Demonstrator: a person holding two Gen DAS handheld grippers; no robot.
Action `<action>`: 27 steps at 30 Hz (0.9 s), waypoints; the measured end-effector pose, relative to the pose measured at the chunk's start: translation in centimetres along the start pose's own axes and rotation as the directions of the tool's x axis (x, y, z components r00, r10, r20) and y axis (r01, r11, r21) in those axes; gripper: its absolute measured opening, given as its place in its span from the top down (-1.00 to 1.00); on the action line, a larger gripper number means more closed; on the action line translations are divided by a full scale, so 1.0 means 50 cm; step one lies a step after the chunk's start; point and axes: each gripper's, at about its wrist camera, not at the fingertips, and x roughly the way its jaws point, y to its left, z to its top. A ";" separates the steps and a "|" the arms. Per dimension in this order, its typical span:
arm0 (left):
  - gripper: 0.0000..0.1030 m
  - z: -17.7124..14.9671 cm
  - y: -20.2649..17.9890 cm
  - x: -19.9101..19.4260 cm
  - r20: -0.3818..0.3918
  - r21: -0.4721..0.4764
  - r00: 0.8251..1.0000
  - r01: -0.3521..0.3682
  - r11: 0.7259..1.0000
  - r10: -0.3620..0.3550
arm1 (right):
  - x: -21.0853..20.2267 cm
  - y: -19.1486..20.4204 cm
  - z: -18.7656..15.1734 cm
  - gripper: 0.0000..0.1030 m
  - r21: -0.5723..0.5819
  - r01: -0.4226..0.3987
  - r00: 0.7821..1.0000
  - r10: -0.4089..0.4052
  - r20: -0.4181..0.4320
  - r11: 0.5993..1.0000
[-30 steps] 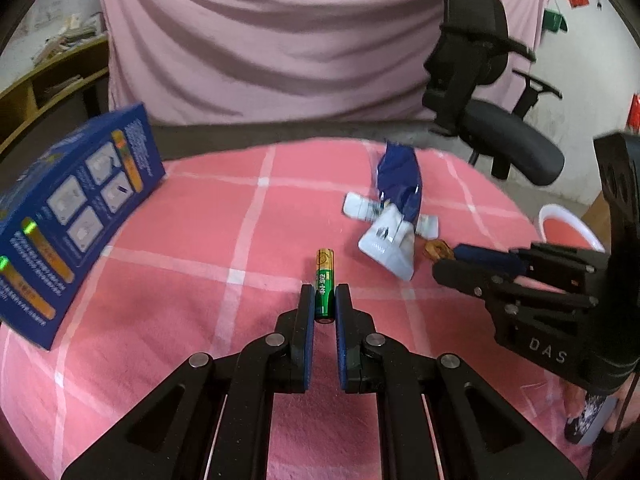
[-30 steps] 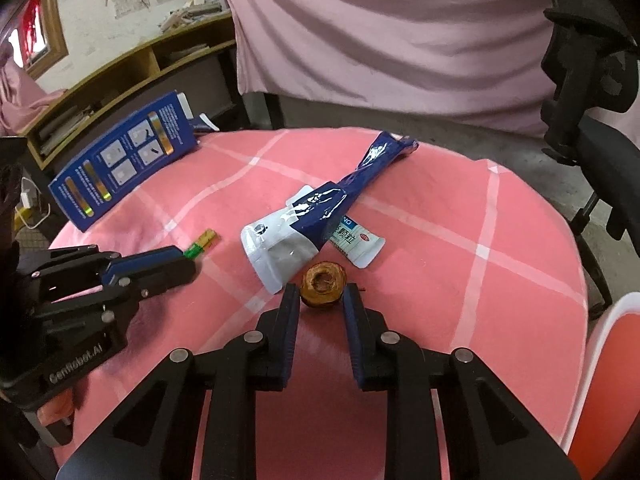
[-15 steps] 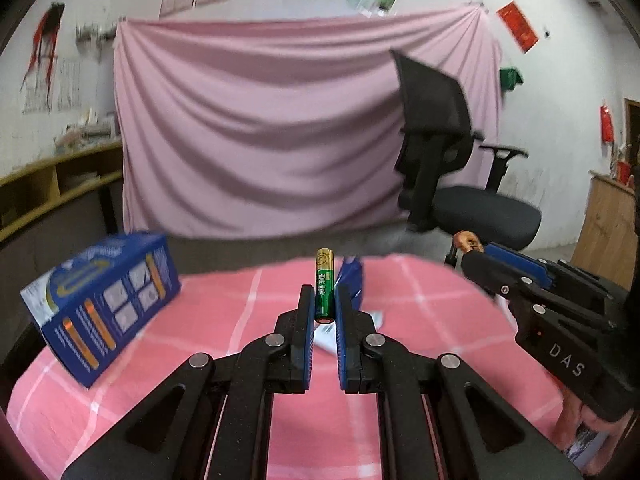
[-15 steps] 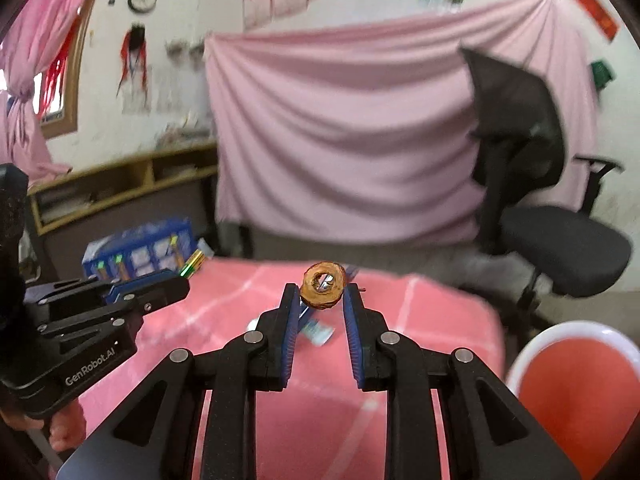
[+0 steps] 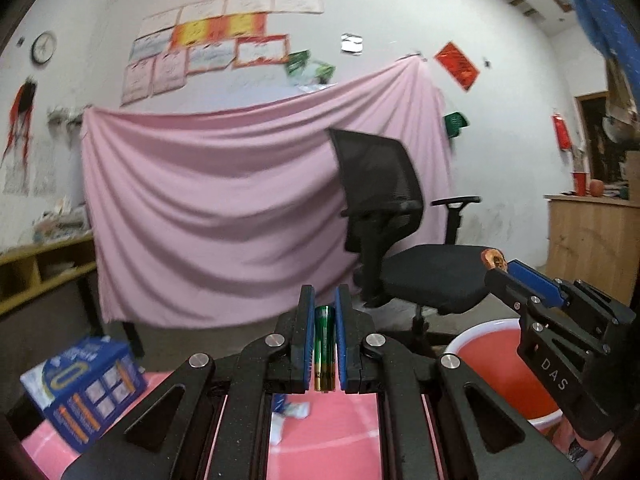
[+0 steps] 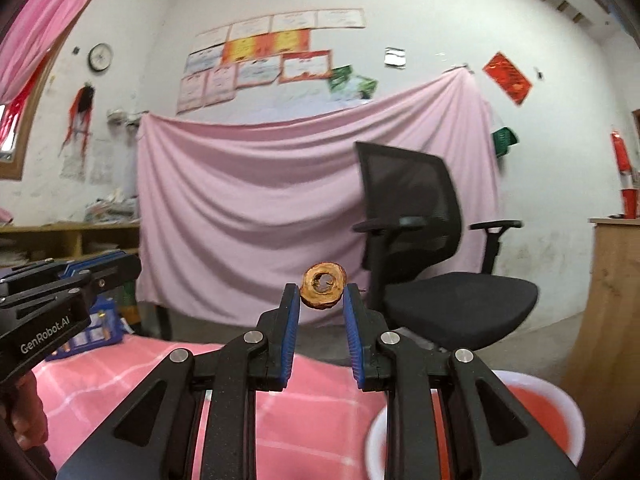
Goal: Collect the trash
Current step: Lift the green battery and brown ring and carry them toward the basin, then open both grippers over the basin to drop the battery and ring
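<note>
1. Left gripper point(image 5: 324, 300) is clenched on a green battery point(image 5: 324, 348). The battery stands upright between the blue pads, gold end down, seated deeper than a second ago, when most of it stuck out past the fingertips.

2. Right gripper point(image 6: 320, 296) is clamped on a brown dried ring, probably a fruit slice point(image 6: 323, 286), pinched at its edges right at the fingertips. Same hold as a second ago.

3. Change: a second ago both tools were down at the pink checked tablecloth point(image 6: 132, 364) with the items on the cloth. Now both are lifted and tilted up, and the cameras look across the room at the pink curtain point(image 5: 208, 216) and the black office chair point(image 6: 424, 252).

4. The red bucket with a white rim point(image 6: 532, 416) is now in view, low and to the right of both tools, beside the table. From the left camera it sits just under the right gripper.

5. Reading: pickup is done for these two pieces; carry is under way. Next is to bring each over the bucket and let go.

6. Left on the table: a blue box point(image 5: 86, 384) at the left, and a scrap of wrapper point(image 5: 294, 410) seen below the left fingers. More trips are likely.

7. Risk: the ring is held only at the tips, so a jolt could drop it short.
</note>
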 end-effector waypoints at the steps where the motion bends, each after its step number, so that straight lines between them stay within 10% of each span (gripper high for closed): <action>1: 0.85 0.004 -0.008 -0.001 0.004 0.012 1.000 0.009 1.000 -0.009 | -0.003 -0.011 0.002 0.60 0.010 0.009 1.000 -0.009 0.004 1.000; 27: 0.85 0.050 -0.289 0.144 -0.096 -0.021 0.948 0.303 0.953 -0.304 | -0.044 -0.281 -0.018 0.59 0.253 0.253 0.961 -0.213 -0.176 0.934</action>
